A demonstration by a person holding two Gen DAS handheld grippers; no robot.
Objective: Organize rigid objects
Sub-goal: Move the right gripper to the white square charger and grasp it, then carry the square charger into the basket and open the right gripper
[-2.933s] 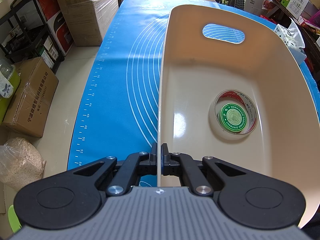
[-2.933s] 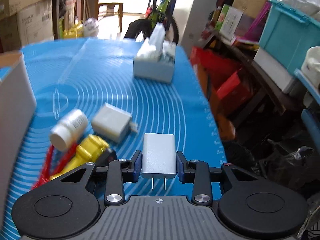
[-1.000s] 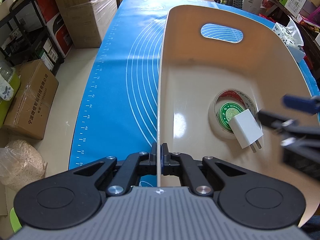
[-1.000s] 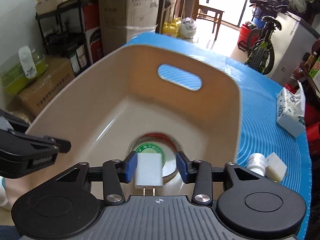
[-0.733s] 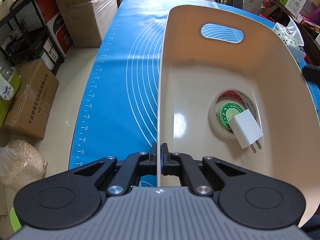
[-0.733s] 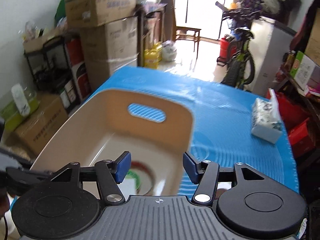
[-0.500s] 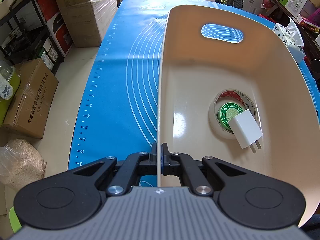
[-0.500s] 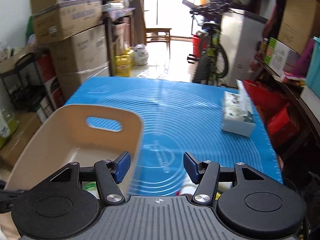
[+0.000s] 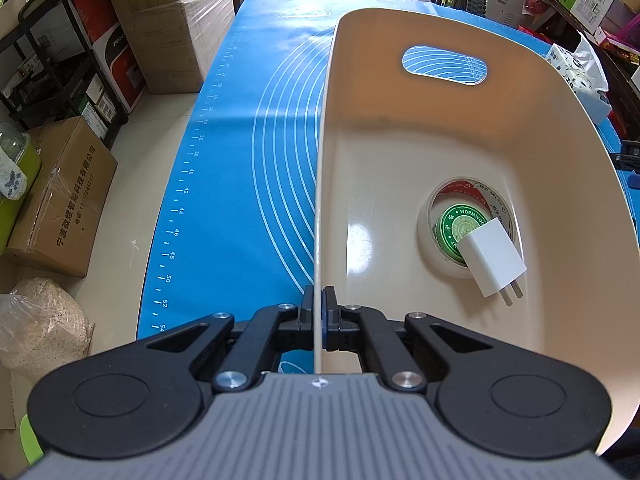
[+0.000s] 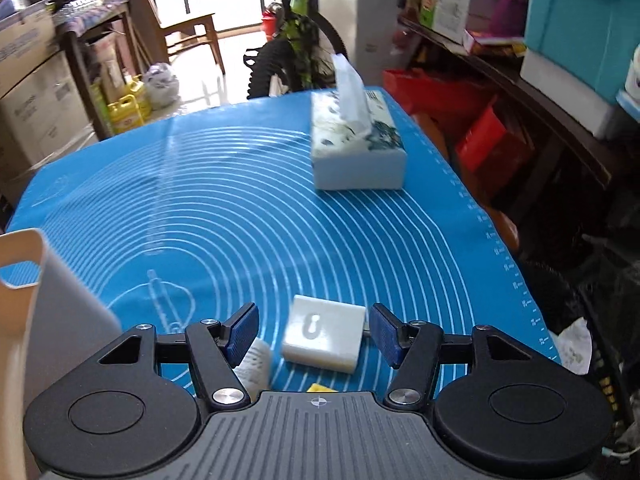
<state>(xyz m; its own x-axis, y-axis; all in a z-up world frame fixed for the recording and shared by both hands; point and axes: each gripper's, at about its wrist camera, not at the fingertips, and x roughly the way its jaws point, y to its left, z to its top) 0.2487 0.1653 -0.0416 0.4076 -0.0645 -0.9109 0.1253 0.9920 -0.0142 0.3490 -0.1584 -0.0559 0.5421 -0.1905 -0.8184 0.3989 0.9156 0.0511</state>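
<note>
My left gripper is shut on the near rim of the beige basket. Inside the basket a white plug charger leans on a tape roll that rings a green tin. My right gripper hangs over the blue mat, its jaws opening, pads touching nothing. A white square adapter lies on the mat between and below the fingers. A white bottle shows by the left finger, a yellow object at the gripper's body. The basket's corner is at the left.
A tissue box stands on the far right of the mat. The mat's right edge drops to the floor with red boxes and shelves beyond. Cardboard boxes and a bag stand on the floor left of the table.
My right gripper let go of the white charger in the basket, then swung right out over the mat above the adapter, jaws wider. The left gripper kept its grip on the rim.
</note>
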